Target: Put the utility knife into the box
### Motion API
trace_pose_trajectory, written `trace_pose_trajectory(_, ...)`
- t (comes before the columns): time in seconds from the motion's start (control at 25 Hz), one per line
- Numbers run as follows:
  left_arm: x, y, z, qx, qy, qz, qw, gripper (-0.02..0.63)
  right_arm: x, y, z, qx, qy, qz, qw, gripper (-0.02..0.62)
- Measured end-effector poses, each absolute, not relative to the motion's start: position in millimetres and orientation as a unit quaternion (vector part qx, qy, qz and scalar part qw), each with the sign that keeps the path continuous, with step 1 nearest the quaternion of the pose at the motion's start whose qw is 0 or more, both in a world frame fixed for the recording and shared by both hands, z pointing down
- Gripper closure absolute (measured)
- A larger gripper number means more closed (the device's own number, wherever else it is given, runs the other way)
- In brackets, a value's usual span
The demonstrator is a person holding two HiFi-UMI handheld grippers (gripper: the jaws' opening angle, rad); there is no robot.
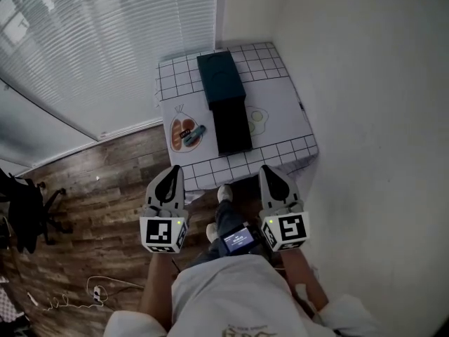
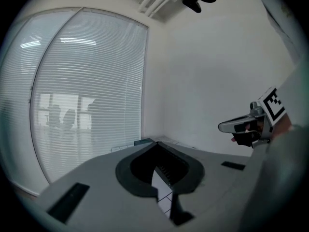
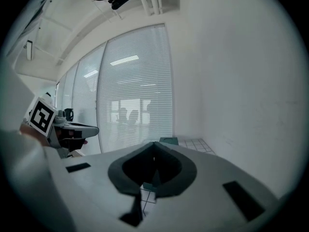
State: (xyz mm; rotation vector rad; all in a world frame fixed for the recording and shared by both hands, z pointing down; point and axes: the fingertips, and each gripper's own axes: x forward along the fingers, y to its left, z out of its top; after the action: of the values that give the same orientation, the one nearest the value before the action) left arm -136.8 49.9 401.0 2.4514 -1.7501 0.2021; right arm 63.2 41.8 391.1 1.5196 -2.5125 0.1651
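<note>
The utility knife [image 1: 193,133] lies on an orange plate print at the left of the checked tablecloth [image 1: 280,153]. To its right stands the box, a dark teal part [image 1: 221,77] behind and a black part [image 1: 231,125] in front. Both grippers hang side by side short of the table's near edge, over the floor. My left gripper [image 1: 171,173] is shut with nothing in it, and my right gripper [image 1: 271,171] is shut and empty too. In the left gripper view the jaws [image 2: 157,143] meet at a point; the right gripper view shows its jaws [image 3: 154,144] also closed.
The table sits in a corner, with a white wall [image 1: 379,104] to the right and window blinds [image 1: 105,41] to the left. Wooden floor [image 1: 105,188] lies below the grippers. A dark chair [image 1: 28,209] and a cable [image 1: 98,286] are at the far left.
</note>
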Motion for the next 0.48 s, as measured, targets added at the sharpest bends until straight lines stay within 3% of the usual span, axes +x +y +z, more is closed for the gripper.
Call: trace_pose_trajectory(0.48, -132.9, -9.0, 424.4, 0.81, -0.575, 0.097, 0.061, 0.598, 64.7, -29.5, 421.9, 0.511, -0.849, 0.082, 0.107, 0.589)
